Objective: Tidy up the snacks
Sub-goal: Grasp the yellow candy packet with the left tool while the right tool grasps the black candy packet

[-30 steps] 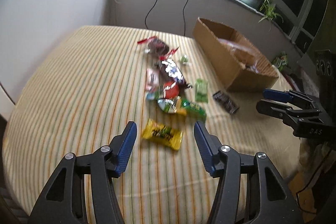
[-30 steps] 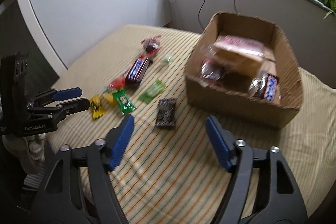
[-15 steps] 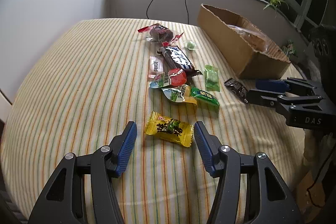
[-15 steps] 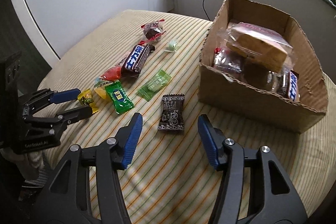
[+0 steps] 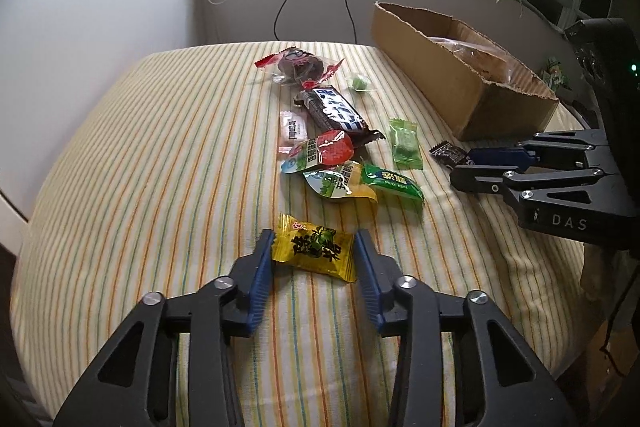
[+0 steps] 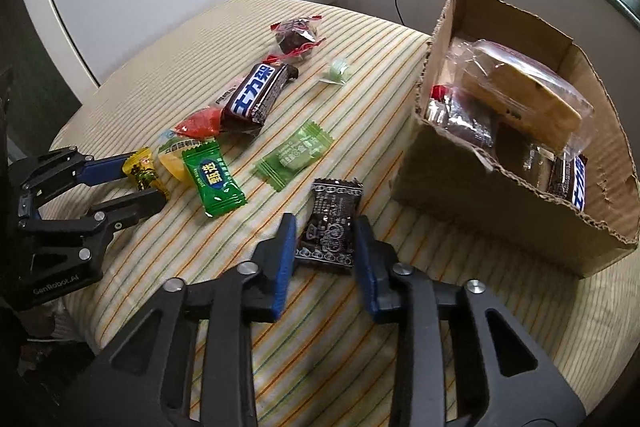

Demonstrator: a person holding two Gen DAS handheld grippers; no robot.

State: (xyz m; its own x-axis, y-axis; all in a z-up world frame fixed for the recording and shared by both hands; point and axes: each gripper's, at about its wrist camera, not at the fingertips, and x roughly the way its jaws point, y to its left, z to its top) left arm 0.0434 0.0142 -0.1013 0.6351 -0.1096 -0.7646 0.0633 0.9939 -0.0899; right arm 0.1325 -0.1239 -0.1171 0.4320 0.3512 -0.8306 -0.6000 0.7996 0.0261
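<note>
My left gripper (image 5: 314, 253) is partly open, its blue fingers bracketing a yellow candy (image 5: 315, 251) that lies flat on the striped cloth (image 5: 160, 167). My right gripper (image 6: 325, 241) brackets a black candy (image 6: 333, 223) the same way; whether its pads touch the wrapper, I cannot tell. Farther off lie more loose snacks (image 6: 256, 95). Beyond stands the cardboard box (image 6: 476, 183), already holding packets.

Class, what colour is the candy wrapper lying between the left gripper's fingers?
Yellow, with dark lettering and a green fruit picture: the yellow candy shows best in the left wrist view.
</note>
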